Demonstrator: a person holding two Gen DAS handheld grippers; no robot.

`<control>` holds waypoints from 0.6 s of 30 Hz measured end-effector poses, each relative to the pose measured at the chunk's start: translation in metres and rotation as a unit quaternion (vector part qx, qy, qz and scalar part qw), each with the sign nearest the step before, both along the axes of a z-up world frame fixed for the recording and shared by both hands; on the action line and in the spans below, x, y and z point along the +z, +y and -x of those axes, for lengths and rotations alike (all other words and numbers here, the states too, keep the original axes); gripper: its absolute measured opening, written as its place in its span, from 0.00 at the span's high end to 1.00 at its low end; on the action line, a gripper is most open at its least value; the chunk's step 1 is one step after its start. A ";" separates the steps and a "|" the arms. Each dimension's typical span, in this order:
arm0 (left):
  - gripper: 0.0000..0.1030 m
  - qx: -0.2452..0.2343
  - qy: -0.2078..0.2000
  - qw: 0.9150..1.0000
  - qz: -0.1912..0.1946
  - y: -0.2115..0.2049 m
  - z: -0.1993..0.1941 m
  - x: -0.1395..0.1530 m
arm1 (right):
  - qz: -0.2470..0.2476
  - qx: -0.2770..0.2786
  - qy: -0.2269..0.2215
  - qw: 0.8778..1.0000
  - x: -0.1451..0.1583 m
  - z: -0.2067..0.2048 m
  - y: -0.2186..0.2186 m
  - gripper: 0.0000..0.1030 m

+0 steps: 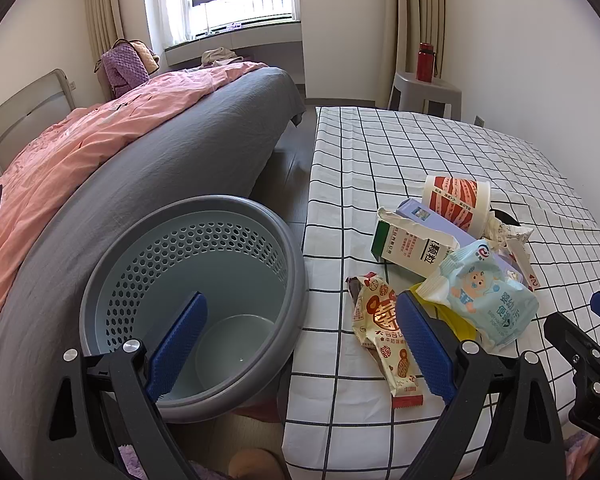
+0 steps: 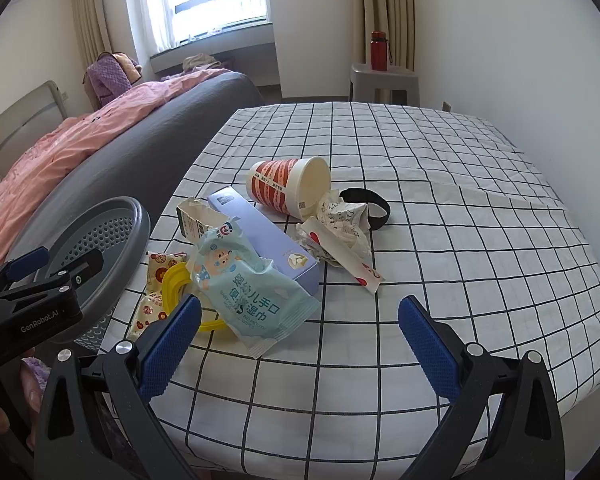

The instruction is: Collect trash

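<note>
A grey trash basket (image 1: pixel 204 280) stands on the floor beside the checked table (image 1: pixel 440 152); it looks empty. A pile of trash lies on the table: a light blue wet-wipes pack (image 2: pixel 248 296), a red-and-white paper cup (image 2: pixel 288 190) on its side, a milk carton (image 1: pixel 410 246), a lilac box (image 2: pixel 268 240), a snack wrapper (image 1: pixel 380 332), a yellow ring (image 2: pixel 176 284) and crumpled paper (image 2: pixel 340 224). My left gripper (image 1: pixel 300 344) is open and empty, straddling the basket rim and table edge. My right gripper (image 2: pixel 300 348) is open and empty, just in front of the wipes pack.
A bed (image 1: pixel 140 152) with a pink cover lies left of the basket. A black strap (image 2: pixel 374 204) lies behind the paper. A grey stool (image 2: pixel 384 84) with a red bottle (image 2: pixel 379 51) stands at the far wall. The checked cloth extends to the right.
</note>
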State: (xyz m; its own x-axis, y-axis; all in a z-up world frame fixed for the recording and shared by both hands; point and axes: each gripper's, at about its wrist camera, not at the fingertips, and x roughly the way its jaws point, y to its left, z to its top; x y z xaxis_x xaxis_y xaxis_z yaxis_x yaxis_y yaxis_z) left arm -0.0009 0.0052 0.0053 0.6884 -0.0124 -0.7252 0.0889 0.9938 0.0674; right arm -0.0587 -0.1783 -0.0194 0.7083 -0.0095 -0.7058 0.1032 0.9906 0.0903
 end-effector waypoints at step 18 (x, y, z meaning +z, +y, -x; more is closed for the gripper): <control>0.12 0.005 0.005 1.000 -0.004 0.003 -0.002 -0.004 | -0.005 0.000 0.002 1.000 -0.001 0.001 -0.004 0.06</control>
State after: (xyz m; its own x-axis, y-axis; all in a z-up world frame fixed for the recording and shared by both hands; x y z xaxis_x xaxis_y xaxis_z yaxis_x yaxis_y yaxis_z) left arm 0.0009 0.0079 0.0010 0.6816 0.0008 -0.7317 0.0797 0.9940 0.0753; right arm -0.0599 -0.1822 -0.0204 0.7054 -0.0020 -0.7088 0.1038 0.9895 0.1004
